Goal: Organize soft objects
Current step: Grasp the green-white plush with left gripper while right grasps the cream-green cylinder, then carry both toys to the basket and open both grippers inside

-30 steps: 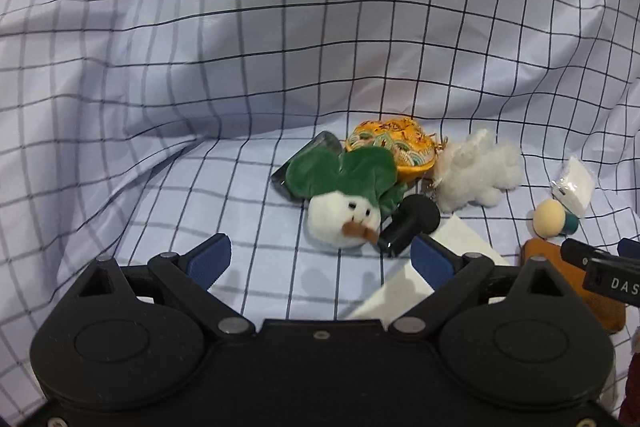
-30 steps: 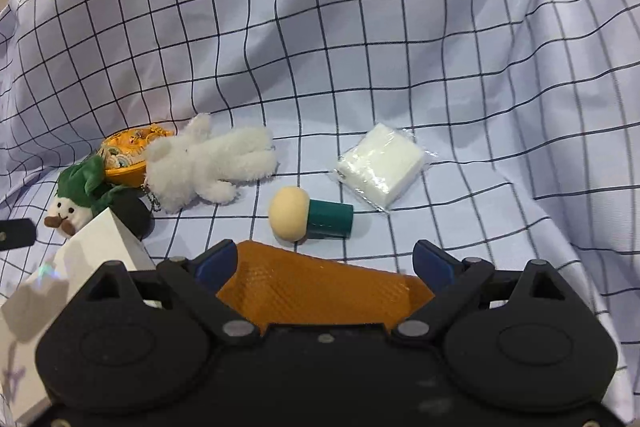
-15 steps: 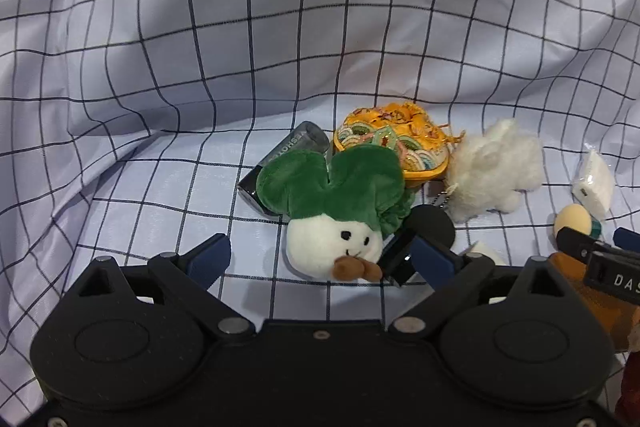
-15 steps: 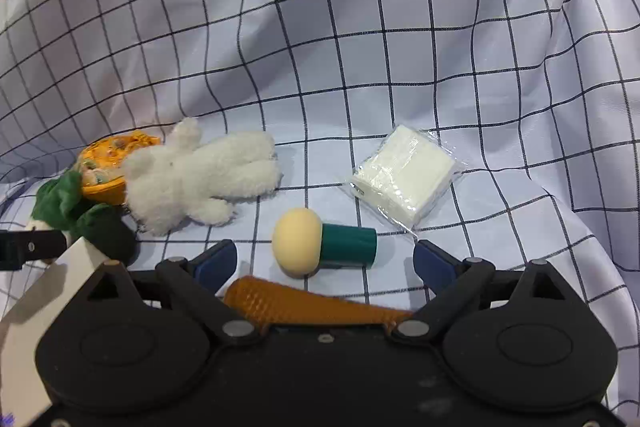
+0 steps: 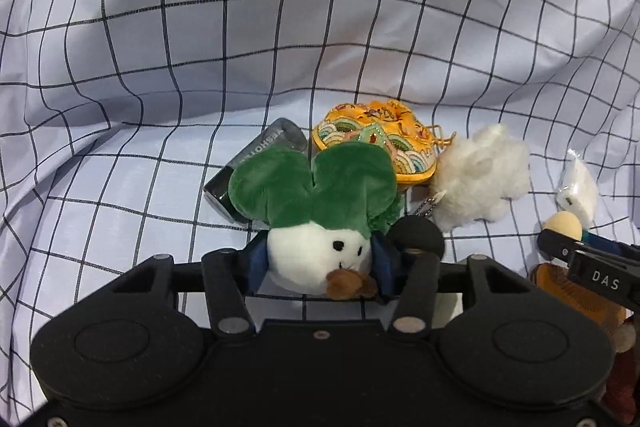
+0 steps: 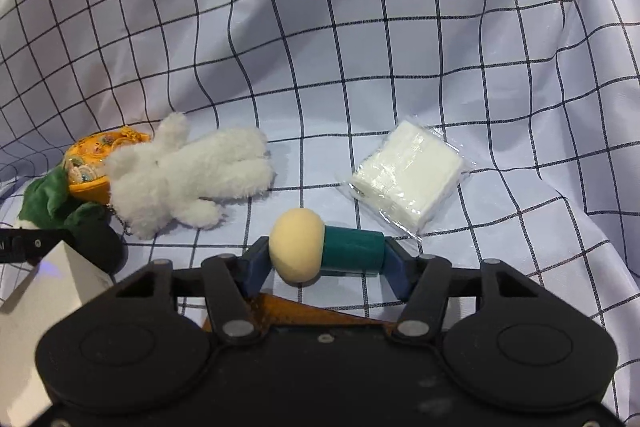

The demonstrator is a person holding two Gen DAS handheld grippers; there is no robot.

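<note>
My left gripper (image 5: pixel 318 269) is shut on the white head of a green-and-white plush vegetable toy (image 5: pixel 316 211). My right gripper (image 6: pixel 326 263) is shut on a mushroom-shaped toy (image 6: pixel 324 251) with a cream cap and a teal stem, held end to end. A white fluffy plush (image 6: pixel 188 179) lies left of it, also in the left wrist view (image 5: pixel 480 183). An orange embroidered pouch (image 5: pixel 380 143) lies behind the green toy. A wrapped white pad (image 6: pixel 408 175) lies to the right.
A checked cloth (image 6: pixel 360 27) covers the surface and rises behind. A grey packet (image 5: pixel 256 163) and a black round object (image 5: pixel 418 235) lie by the green toy. An orange tray (image 6: pixel 304 313) and a white box (image 6: pixel 44 291) sit close below the right gripper.
Both grippers moved forward and closed. The left one took hold of the green-and-white plush. The right one took hold of the mushroom toy.
</note>
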